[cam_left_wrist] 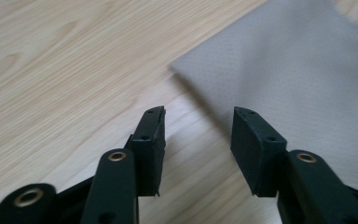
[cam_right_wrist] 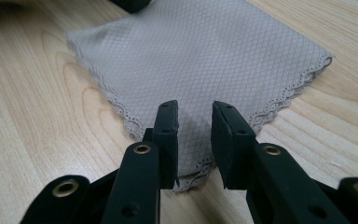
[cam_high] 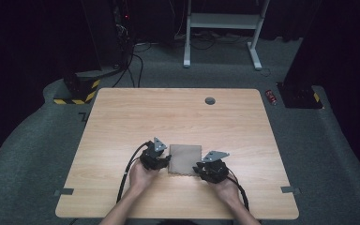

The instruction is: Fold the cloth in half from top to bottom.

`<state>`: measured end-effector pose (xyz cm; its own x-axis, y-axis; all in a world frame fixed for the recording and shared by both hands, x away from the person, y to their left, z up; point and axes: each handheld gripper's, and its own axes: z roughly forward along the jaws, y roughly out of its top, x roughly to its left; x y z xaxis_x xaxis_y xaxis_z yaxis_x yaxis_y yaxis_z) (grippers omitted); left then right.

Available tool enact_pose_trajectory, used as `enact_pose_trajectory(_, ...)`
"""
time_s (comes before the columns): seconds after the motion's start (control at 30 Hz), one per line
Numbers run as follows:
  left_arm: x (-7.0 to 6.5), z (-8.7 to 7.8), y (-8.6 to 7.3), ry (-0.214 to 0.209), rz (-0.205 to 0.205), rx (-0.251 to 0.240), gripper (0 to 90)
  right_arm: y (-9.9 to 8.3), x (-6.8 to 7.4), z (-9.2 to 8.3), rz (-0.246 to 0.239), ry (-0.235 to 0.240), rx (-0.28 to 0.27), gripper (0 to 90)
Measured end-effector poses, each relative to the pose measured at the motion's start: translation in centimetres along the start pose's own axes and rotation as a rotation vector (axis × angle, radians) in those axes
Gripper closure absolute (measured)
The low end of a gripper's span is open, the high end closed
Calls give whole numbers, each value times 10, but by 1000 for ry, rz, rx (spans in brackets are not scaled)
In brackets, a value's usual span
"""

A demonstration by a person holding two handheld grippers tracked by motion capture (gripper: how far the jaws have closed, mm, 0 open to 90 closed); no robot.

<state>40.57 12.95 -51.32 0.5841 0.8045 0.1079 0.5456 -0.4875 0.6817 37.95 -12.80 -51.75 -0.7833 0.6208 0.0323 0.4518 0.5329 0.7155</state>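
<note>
Grey cloth point(cam_high: 185, 158) lies folded near the bench's point(cam_high: 122, 122) front edge; both tools, left point(cam_high: 161, 161) and right point(cam_high: 202, 169), gape at its corners, nothing gripped yet.

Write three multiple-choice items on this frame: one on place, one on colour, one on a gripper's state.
1. Where does the cloth lie?
A. Between the two grippers
B. By the table's far edge
C. On the floor

2. What colour is the cloth?
A. Red
B. Grey-beige
C. Dark blue

3. How do the left gripper's jaws stand?
A. Shut on the cloth
B. Open, astride the cloth's edge
C. Shut on nothing

Key: 1 A, the high view shows it flanked by both grippers. 2 B, grey-beige in every view. 3 B, a clear gap shows wood and cloth edge.
</note>
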Motion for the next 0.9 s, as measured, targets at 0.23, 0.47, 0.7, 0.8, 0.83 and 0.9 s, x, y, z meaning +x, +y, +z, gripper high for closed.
enact_pose_trajectory(0.23,-5,-19,-3,-138,-64,-85,509,0,1,0,0,1,0,708)
enact_pose_trajectory(0.47,-14,-16,-18,-126,-41,-27,494,-2,-1,-2,-2,13,1,709)
enact_pose_trajectory(0.7,-6,-21,-24,-112,-48,-11,501,-2,-2,-3,-1,19,5,703)
enact_pose_trajectory(0.8,0,-21,-19,-126,-78,-37,501,1,-5,-4,10,10,-1,705)
enact_pose_trajectory(0.83,0,-21,-19,-126,-78,-37,501,5,-8,-5,25,4,-17,707)
enact_pose_trajectory(0.9,3,-20,-13,-128,-86,-50,501,7,-11,-5,36,2,-27,707)
